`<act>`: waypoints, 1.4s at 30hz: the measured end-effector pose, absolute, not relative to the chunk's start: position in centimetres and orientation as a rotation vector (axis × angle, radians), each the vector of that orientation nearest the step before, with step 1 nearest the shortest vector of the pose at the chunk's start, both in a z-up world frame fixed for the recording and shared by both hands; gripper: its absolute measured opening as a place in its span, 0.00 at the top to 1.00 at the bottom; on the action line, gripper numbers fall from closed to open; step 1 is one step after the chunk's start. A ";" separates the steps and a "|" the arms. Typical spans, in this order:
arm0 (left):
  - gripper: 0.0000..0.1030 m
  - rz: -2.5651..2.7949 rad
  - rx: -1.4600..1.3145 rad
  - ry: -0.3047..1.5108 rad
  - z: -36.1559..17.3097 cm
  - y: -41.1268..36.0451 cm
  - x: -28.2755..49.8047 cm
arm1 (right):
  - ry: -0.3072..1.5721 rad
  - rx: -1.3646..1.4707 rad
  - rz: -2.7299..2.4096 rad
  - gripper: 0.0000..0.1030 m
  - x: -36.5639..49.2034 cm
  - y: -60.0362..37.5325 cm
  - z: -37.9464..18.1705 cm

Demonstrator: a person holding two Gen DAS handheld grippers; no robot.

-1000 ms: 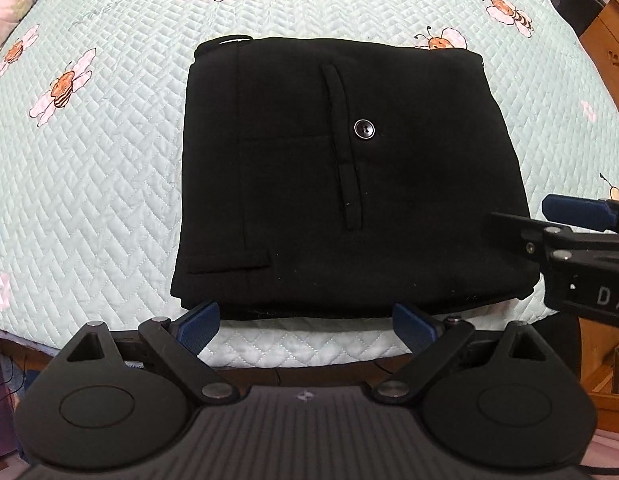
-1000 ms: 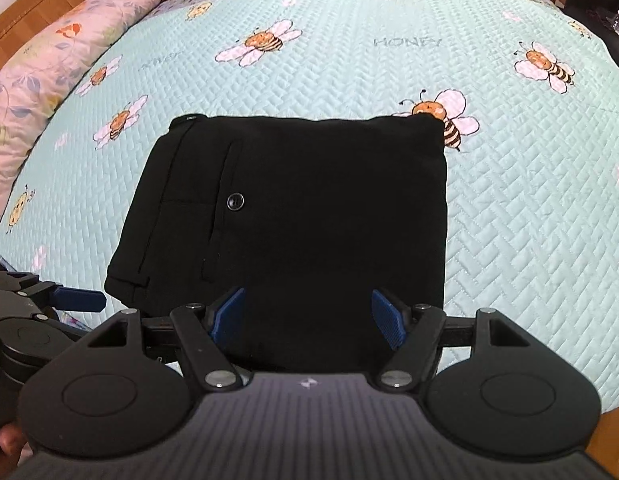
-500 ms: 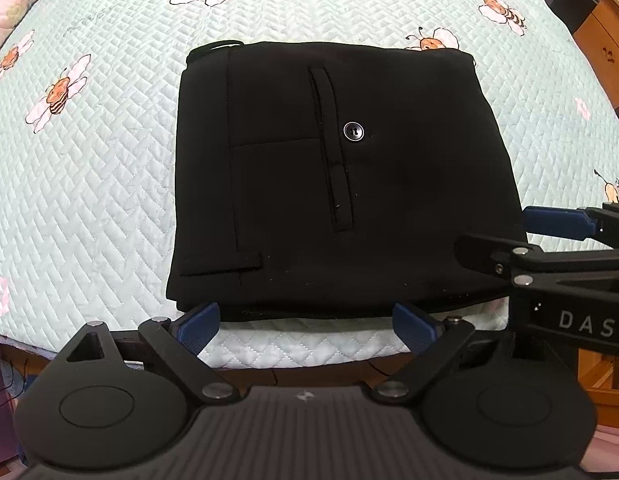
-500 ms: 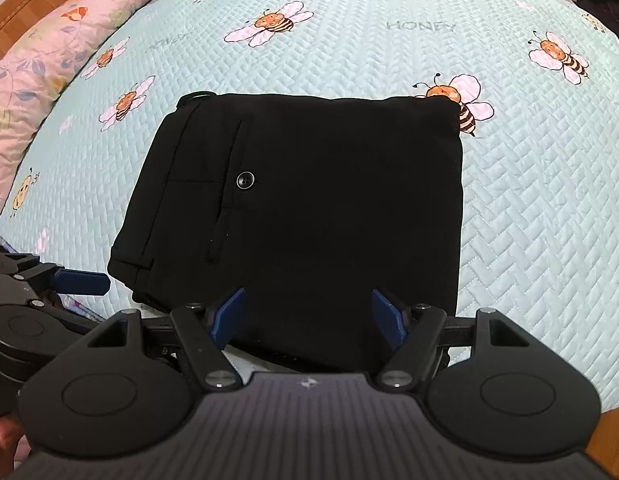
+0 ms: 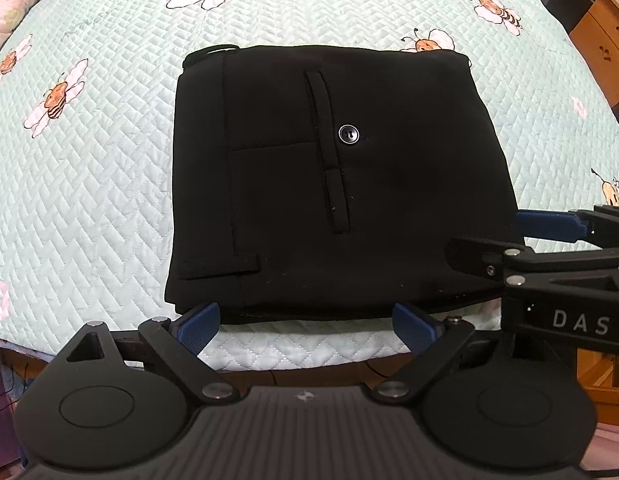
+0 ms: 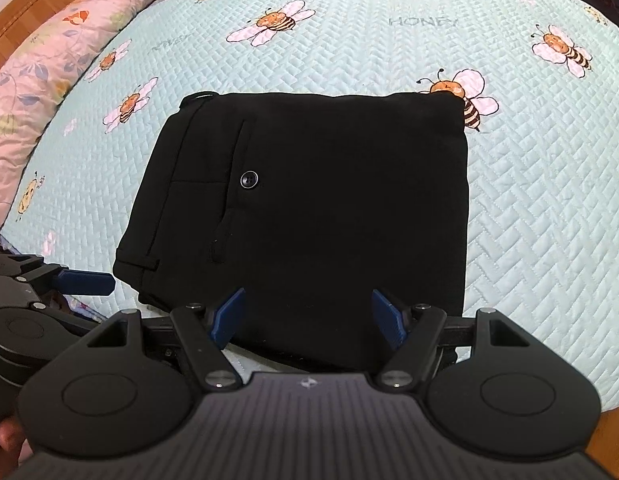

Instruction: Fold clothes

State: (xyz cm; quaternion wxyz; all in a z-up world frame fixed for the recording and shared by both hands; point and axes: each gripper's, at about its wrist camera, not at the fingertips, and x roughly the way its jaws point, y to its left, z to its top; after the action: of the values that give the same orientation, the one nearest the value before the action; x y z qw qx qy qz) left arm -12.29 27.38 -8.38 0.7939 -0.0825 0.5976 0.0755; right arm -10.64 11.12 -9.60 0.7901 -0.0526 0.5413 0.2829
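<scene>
Black trousers [image 5: 341, 184] lie folded square on the bee-print quilt [image 5: 109, 168], near the bed's front edge — left tongs [image 5: 305, 322] and right tongs [image 6: 307, 314] both gape wide, empty, just before them.

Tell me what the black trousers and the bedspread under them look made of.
Black trousers: matte woven suiting, probably wool or polyester blend; crisp seams, glossy plastic-looking button. Bedspread: quilted, slightly shiny mint fabric, likely cotton or polyester; stitched herringbone padding, printed bees.

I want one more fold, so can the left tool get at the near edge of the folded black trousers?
Probably yes: the left tool is open at the folded black trousers' near edge, nothing between.
</scene>
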 end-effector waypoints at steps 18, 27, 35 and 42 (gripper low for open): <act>0.07 0.105 -0.175 1.188 -7.2 26.8 -12.6 | 1.160 0.009 0.654 0.31 -10.5 10.0 -9.6; 0.10 0.173 -0.143 1.007 -4.8 27.5 -13.7 | 1.093 0.248 0.731 0.31 -9.6 6.9 -9.5; 0.00 0.294 -0.007 0.513 1.5 26.4 -18.3 | 0.470 0.449 0.865 0.02 -12.0 1.4 -5.9; 0.02 0.315 -0.078 0.510 0.8 28.3 -18.2 | 0.551 0.614 0.842 0.00 -10.2 0.1 -8.0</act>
State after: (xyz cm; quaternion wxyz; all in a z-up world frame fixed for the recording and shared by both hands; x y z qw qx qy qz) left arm -18.25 28.31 0.80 0.9547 -0.0385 0.2511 0.1553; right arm -10.23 0.10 -7.99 0.8312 0.2894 0.2599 0.3972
